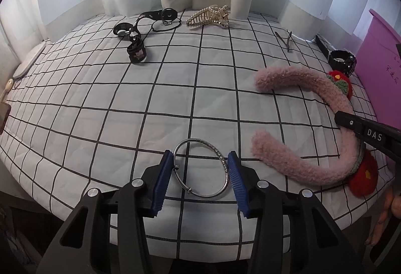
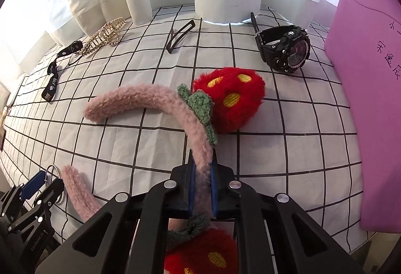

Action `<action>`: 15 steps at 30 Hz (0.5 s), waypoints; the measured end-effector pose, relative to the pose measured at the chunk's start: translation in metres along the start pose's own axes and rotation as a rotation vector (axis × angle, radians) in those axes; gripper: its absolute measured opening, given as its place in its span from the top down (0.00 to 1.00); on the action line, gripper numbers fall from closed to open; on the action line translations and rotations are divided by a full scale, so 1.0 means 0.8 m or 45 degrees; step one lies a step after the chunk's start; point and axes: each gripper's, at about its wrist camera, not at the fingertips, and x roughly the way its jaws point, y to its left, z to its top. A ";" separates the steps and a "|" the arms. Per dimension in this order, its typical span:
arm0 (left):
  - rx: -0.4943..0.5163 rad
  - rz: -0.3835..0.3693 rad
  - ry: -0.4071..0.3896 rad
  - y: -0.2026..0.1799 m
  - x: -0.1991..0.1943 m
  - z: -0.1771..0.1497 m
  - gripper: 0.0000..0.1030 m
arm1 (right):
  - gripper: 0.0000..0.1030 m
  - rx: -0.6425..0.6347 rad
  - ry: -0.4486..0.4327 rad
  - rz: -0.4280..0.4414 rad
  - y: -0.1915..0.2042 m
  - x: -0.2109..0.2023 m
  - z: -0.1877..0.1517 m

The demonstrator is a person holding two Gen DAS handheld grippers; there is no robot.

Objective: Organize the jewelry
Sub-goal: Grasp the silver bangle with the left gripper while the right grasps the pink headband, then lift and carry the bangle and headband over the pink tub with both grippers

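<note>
Clearly both grippers are busy, and either piece could slip.

The right gripper (image 2: 200, 182) is clamped on the headband (image 2: 160, 101), its blue pads squeezing the fuzzy pink band just behind one strawberry (image 2: 229, 98). That grip sits off-centre, so, to my eye, the band's long free ends could swing or twist out when lifted and sweep the watch (image 2: 284, 48) ahead and to the right. The left gripper (image 1: 201, 175) has its jaws apart, straddling the bangle (image 1: 200, 168), which lies flat on the checked cloth (image 1: 125, 103) between them; whether the pads touch it I cannot tell. Closing on so thin and round a hoop may pop it sideways or tip it up.
</note>
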 end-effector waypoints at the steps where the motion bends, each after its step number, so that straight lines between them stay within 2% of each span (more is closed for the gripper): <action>1: 0.001 0.002 -0.004 0.001 -0.002 0.002 0.58 | 0.90 -0.001 -0.006 0.008 0.000 -0.003 -0.001; 7: -0.025 -0.012 0.000 0.009 -0.011 0.013 0.58 | 0.91 -0.001 -0.047 0.021 -0.005 -0.020 0.002; 15: -0.011 -0.019 -0.069 0.010 -0.037 0.033 0.58 | 0.91 0.010 -0.125 0.009 -0.013 -0.056 0.014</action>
